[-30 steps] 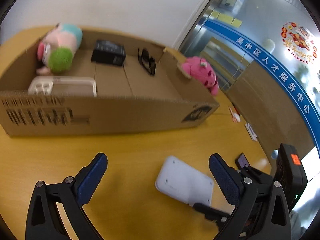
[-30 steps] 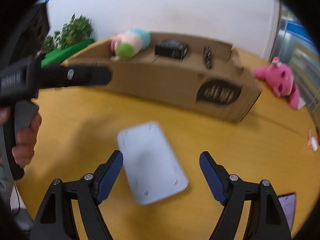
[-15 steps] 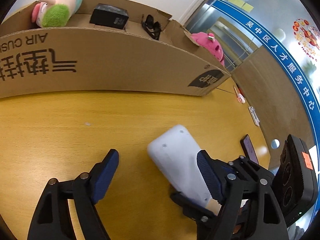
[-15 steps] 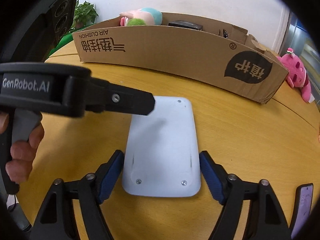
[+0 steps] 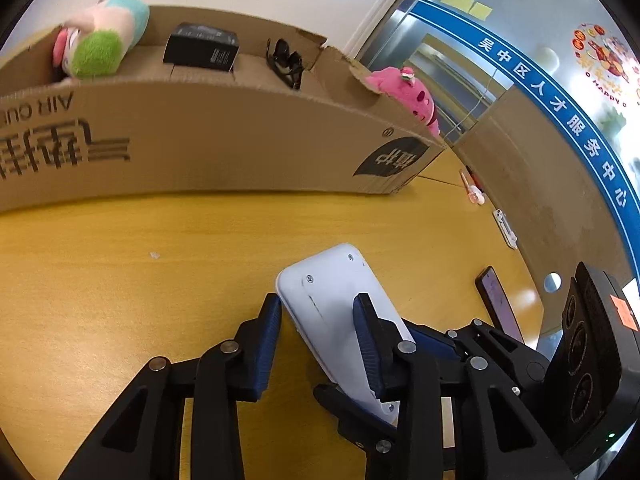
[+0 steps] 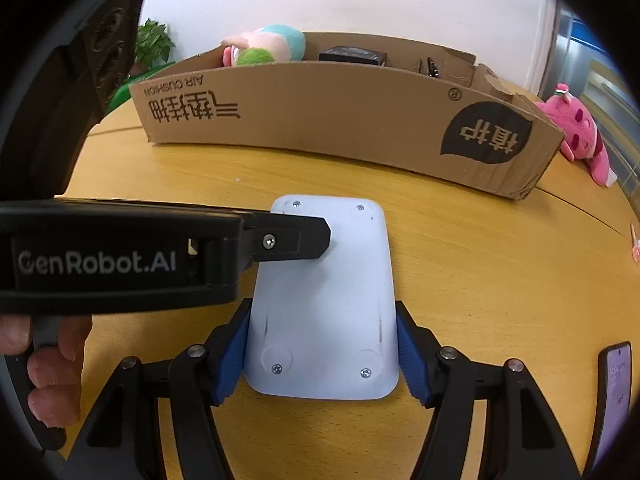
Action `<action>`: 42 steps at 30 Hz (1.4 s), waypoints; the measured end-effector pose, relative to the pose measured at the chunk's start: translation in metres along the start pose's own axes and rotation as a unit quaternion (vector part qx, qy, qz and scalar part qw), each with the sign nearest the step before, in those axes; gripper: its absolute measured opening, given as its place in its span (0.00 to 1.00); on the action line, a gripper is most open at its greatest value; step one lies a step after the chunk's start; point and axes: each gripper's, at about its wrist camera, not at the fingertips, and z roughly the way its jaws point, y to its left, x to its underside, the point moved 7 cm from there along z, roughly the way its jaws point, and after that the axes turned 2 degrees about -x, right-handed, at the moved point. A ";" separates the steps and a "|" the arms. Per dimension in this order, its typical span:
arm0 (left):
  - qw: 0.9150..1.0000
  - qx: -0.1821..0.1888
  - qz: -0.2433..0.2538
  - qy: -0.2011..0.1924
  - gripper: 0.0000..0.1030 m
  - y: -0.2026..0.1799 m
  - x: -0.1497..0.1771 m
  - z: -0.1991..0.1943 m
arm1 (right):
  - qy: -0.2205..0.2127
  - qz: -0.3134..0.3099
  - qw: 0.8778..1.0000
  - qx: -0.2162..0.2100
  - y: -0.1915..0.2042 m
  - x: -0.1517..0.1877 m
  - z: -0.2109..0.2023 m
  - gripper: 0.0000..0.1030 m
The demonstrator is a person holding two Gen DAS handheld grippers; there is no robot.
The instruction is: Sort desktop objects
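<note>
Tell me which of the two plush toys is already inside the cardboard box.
The pink, teal and green plush toy, lying at the left end of the cardboard box. The all-pink plush toy lies on the table outside the box's right end.

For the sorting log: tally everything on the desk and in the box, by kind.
Plush toys: 2, one in the cardboard box, one pink beside it.
Black box: 1.
Sunglasses: 1.
White device: 1.
Phone: 1.
Total: 6.

A flat white plastic device with rounded corners lies underside up, four screws showing, on the yellow wooden counter. It sits in front of the long brown cardboard box, apart from it.
</note>
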 end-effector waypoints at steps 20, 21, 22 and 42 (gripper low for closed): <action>0.983 -0.002 0.105 -0.154 0.37 -0.056 -0.132 -0.123 | -0.166 -0.017 0.986 0.030 -0.019 -0.145 -0.096 0.63; 0.981 0.000 0.110 -0.159 0.37 -0.058 -0.140 -0.127 | -0.173 -0.016 0.984 0.032 -0.020 -0.150 -0.101 0.63; 0.980 0.001 0.112 -0.162 0.37 -0.060 -0.147 -0.130 | -0.179 -0.015 0.983 0.033 -0.021 -0.156 -0.105 0.63; 0.977 -0.002 0.119 -0.177 0.37 -0.057 -0.222 -0.130 | -0.211 -0.020 0.976 0.042 -0.040 -0.230 -0.103 0.63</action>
